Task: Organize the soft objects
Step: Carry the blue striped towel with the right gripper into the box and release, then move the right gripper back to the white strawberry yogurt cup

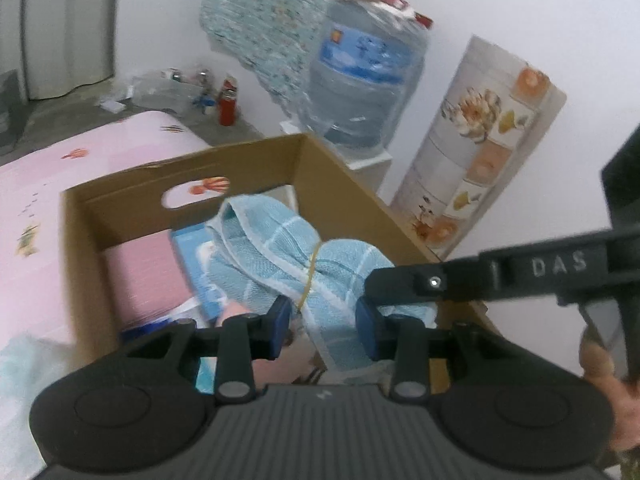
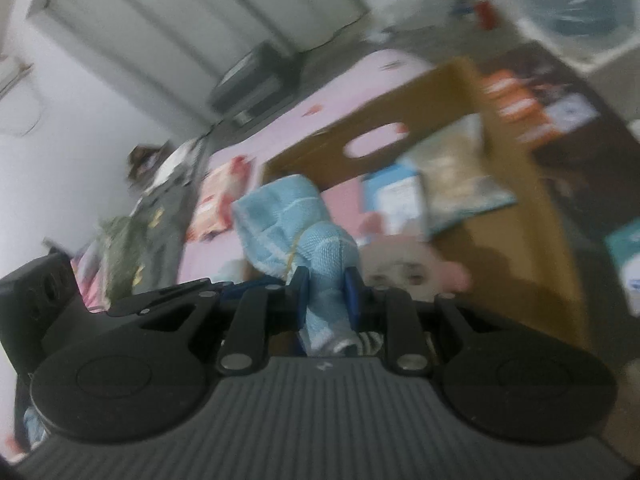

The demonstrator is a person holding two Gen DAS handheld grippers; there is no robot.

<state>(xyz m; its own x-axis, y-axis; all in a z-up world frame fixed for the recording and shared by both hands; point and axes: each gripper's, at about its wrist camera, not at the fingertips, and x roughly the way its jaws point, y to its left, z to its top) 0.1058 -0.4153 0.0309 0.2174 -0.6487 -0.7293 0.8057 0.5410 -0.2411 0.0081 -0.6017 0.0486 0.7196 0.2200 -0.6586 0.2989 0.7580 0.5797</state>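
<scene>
The right wrist view is blurred, so the packets in the cardboard box are unreadable. The right gripper pinches the blue towel above the box. The left gripper stands open around the towel's near end. The right gripper's finger reads "DAS".

The towel is soft woven cloth, pale blue with white lines, its weave coarse and matt; a thin yellow rubber band cinches it. The box is plain brown cardboard, dull and slightly fibrous, with a cut handle hole. The bed sheet is smooth pink printed cloth. The left gripper is matt black plastic with a ribbed grey body, small shiny metal pins and blue rubbery pads. The right gripper has the same matt black plastic. The water jug is clear, glossy bluish plastic with a printed label.
</scene>
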